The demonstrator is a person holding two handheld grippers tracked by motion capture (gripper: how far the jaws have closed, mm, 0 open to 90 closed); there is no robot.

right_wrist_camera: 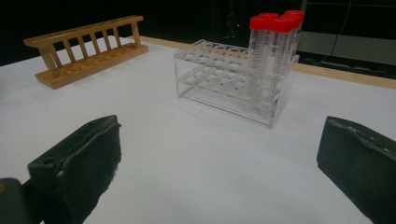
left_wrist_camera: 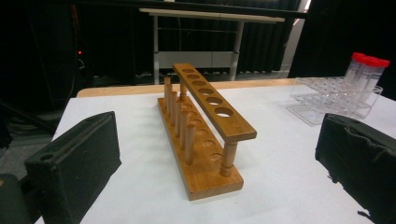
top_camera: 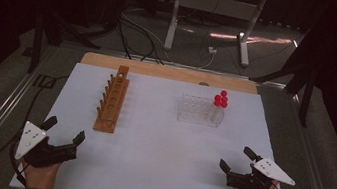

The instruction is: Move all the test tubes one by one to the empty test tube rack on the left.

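Both of my hands rest at the near edge of the table [top_camera: 160,138], which is the largest thing before me, its white top carrying everything else. My left claw [top_camera: 66,130] sits at the near left corner with its jaws spread wide and nothing between them; my right claw [top_camera: 238,159] sits at the near right corner, likewise spread and empty. I judge I hold them apart and low like this so each faces its own rack, ready to start.

Next in size is the wooden rack [top_camera: 113,100], standing lengthwise ahead of my left claw, its row of holes open and unfilled, I think waiting to receive tubes. From the left gripper view it lies straight between my jaws, well apart from them.

Smaller is the clear plastic rack [top_camera: 199,110], ahead of my right claw toward the far right of the table. Smallest are the red-capped tubes [top_camera: 220,100], upright and clustered at that rack's right end, near enough for my right claw to reach first.
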